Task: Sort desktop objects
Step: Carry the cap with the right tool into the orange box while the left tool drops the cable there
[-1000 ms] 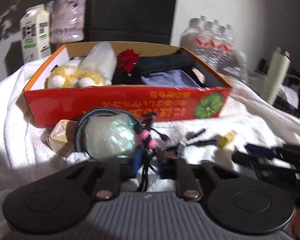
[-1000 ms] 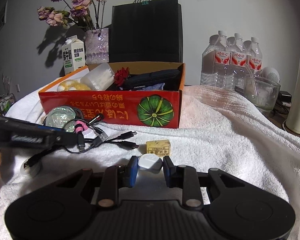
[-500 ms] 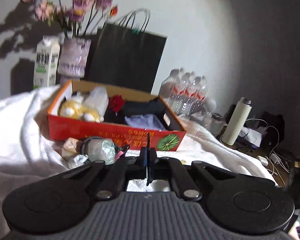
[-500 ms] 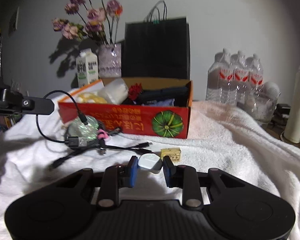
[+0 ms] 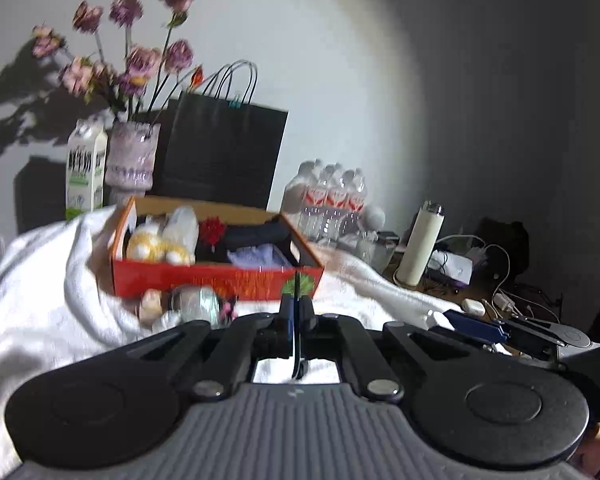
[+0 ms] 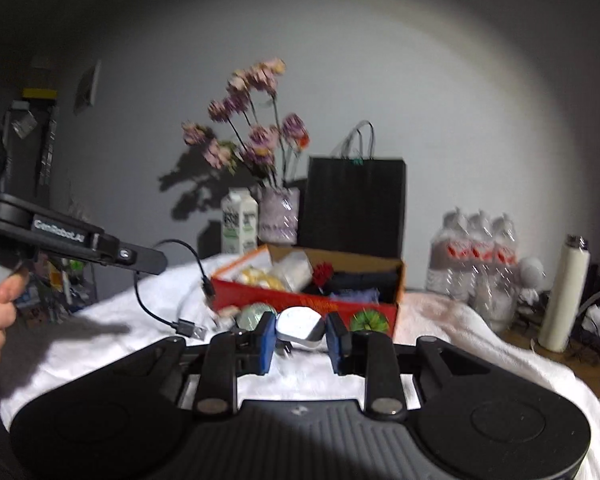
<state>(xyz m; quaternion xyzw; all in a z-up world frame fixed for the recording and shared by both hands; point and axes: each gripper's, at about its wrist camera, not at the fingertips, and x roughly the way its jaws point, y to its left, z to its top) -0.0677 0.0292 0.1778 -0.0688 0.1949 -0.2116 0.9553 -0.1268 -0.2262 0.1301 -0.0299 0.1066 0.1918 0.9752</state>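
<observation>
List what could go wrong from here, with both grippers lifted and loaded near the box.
1. The black cable hangs from the shut left gripper in a long loop; its loose plug could snag on the box rim or drag the clutter in front of it.
2. The right gripper pinches the rounded white charger only at its sides, so it might twist or slip out.

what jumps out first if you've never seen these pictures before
The red-and-orange cardboard box, crammed with a yellow plush toy, a red flower and dark cloth, sits mid-scene on the white towel. In front, the right gripper pinches a white plug-like charger block, while the left gripper is shut on a thin black USB cable dangling above the towel. Behind the box stand purple artificial flowers in a vase and a black paper bag.
</observation>
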